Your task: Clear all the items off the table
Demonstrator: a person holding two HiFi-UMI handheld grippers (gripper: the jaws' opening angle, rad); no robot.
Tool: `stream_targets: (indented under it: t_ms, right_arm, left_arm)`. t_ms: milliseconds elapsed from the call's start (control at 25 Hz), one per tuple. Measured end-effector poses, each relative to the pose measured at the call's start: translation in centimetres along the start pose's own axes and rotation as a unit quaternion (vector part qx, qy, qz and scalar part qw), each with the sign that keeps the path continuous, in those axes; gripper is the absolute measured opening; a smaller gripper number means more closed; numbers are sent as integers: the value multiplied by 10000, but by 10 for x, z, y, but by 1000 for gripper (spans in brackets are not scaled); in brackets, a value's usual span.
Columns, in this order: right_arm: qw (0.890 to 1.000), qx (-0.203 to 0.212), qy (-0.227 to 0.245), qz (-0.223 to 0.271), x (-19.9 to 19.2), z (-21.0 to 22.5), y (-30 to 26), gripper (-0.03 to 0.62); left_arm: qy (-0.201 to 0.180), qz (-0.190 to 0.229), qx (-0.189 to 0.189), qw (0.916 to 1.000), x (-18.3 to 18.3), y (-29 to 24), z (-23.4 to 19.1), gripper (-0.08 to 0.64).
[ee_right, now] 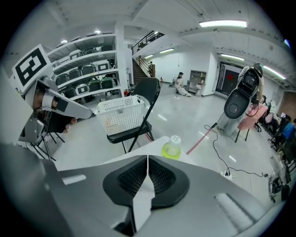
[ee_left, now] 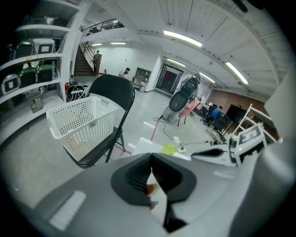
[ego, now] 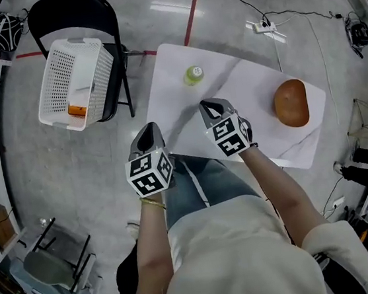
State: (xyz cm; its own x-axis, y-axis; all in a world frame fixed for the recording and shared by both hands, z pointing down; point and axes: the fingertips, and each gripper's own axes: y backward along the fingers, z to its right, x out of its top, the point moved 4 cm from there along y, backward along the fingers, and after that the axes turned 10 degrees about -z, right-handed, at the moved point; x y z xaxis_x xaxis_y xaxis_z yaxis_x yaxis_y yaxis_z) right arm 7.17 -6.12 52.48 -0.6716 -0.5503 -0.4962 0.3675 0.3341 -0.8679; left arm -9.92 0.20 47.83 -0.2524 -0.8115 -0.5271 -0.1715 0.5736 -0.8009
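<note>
On the white table (ego: 247, 92) a small green bottle (ego: 193, 75) stands near the far edge, and a round brown loaf-like item (ego: 291, 102) lies at the right end. My left gripper (ego: 148, 130) hangs shut and holds nothing, just off the table's near-left corner. Over the near edge my right gripper (ego: 211, 105) is also shut and holds nothing, and it points toward the bottle. From the left gripper view the bottle (ee_left: 169, 148) shows beyond the closed jaws. It stands just past the closed jaws as the bottle (ee_right: 171, 148) in the right gripper view.
A white slotted basket (ego: 75, 82) rests on a black folding chair (ego: 91, 11) left of the table, with an orange object (ego: 77, 110) inside. Cables and a power strip (ego: 264, 26) lie on the floor beyond the table. Shelving (ee_right: 88, 69) lines the left wall.
</note>
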Motion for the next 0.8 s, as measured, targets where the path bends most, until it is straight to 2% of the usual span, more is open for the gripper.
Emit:
stream_targets:
  t_ms: [320,520,640,800]
  right_arm:
    - [9984,173,-524,-133,-30,37,-63,129]
    - [9979,215,-593,-126,-39,49,-99,218]
    - [9975,260,-646,-125,-41,53,-118,259]
    - [9965,289,-761,-173,-45,57,-145,282]
  left_arm:
    - [20,-188,83,9998,-19,-45,0,9]
    - [-33,-351,92,9993,-31,-69,1,9]
    - [-60,-430,81,9990,-34,-82,1,9]
    - [-75,-542,29,9985,-38,-97,-1,9]
